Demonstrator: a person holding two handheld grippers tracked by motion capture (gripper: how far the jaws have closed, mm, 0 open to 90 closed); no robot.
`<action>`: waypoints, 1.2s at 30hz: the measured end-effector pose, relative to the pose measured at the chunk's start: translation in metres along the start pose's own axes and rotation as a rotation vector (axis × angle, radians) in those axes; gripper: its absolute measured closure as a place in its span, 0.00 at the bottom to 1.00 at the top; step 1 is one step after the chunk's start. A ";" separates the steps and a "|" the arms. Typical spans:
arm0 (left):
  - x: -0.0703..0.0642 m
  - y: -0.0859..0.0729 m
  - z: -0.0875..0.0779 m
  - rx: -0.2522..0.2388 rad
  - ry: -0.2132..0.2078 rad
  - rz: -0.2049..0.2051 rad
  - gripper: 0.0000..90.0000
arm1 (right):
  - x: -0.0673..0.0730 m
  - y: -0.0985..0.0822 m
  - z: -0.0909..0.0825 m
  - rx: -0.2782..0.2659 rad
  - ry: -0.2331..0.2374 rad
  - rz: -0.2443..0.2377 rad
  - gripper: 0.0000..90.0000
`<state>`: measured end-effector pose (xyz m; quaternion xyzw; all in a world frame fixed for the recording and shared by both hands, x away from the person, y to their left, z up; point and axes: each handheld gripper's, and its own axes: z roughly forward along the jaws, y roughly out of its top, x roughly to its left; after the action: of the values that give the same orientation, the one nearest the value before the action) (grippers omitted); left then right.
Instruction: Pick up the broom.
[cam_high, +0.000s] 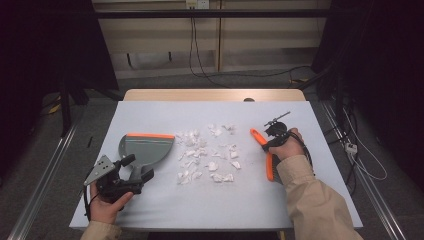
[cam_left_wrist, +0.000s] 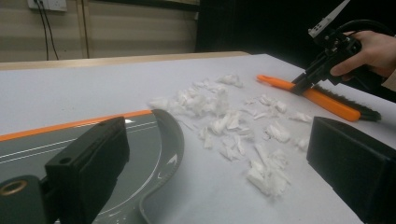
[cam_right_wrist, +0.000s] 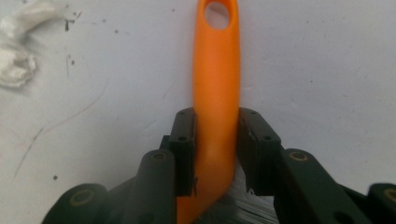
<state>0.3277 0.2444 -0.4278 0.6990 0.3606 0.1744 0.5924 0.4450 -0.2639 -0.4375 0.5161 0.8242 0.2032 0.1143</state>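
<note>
A grey dustpan (cam_high: 145, 147) with an orange front lip lies at the table's left, its lip facing a scatter of white paper scraps (cam_high: 207, 155) in the middle. My left gripper (cam_high: 136, 168) stands open at the dustpan's handle end; in the left gripper view the wide-apart jaws frame the dustpan (cam_left_wrist: 140, 149) and the scraps (cam_left_wrist: 233, 126). To the right of the scraps lies an orange hand brush (cam_high: 270, 167). My right gripper (cam_high: 267, 145) is shut on its handle (cam_right_wrist: 216, 70), with both pads (cam_right_wrist: 183, 140) pressed against the orange sides.
The table's white cover (cam_high: 225, 200) ends in a wooden strip (cam_high: 215, 95) at the far edge. Metal rails run along the floor on both sides. Cables and a power strip (cam_high: 351, 147) lie on the floor to the right.
</note>
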 end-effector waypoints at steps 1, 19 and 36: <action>0.000 0.000 0.000 0.001 0.001 0.003 0.06 | -0.003 0.000 0.001 -0.001 0.019 0.017 0.78; -0.011 0.010 -0.005 -0.033 0.006 0.009 0.06 | 0.001 -0.015 -0.014 -0.171 0.002 0.012 0.79; -0.062 0.036 0.045 -0.016 -0.111 0.062 0.08 | 0.005 -0.074 -0.082 -0.759 -0.028 0.073 0.79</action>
<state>0.3270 0.1672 -0.3927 0.7137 0.3039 0.1564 0.6114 0.3508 -0.3052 -0.3981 0.4689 0.6697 0.4908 0.3011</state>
